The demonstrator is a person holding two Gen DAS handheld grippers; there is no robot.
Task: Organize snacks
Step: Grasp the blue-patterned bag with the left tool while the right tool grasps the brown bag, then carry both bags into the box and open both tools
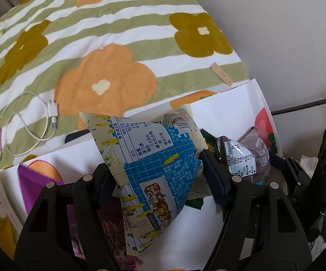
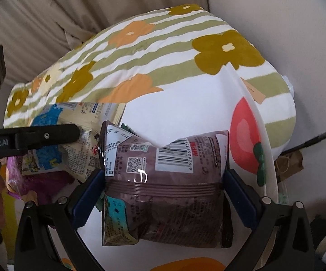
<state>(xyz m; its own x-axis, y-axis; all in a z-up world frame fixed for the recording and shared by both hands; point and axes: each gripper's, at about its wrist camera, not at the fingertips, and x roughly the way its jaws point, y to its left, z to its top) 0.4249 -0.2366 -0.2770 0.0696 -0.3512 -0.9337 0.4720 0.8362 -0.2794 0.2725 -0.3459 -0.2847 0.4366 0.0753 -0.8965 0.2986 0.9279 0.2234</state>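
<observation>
A cream and blue snack packet point(image 1: 149, 149) stands between the pads of my left gripper point(image 1: 157, 171), which pinch it from both sides over a white paper bag point(image 1: 230, 94) printed with fruit. My right gripper point(image 2: 164, 180) is shut on a brown snack packet point(image 2: 174, 203) with a barcode, held over the same bag point(image 2: 185, 117). The left wrist view shows the brown packet point(image 1: 246, 155) just to the right, beside the right gripper's fingers point(image 1: 282, 164). From the right wrist, a left gripper finger point(image 2: 50, 135) crosses the blue packet point(image 2: 47, 122).
The bag lies on a green-striped flowered quilt point(image 1: 108, 52). A purple packet point(image 1: 34, 176) and a dark green wrapper point(image 1: 208, 135) sit in the bag. A white charging cable point(image 1: 27, 122) lies on the quilt at left. A pale wall point(image 1: 287, 33) and a black cord point(image 1: 309, 103) are at right.
</observation>
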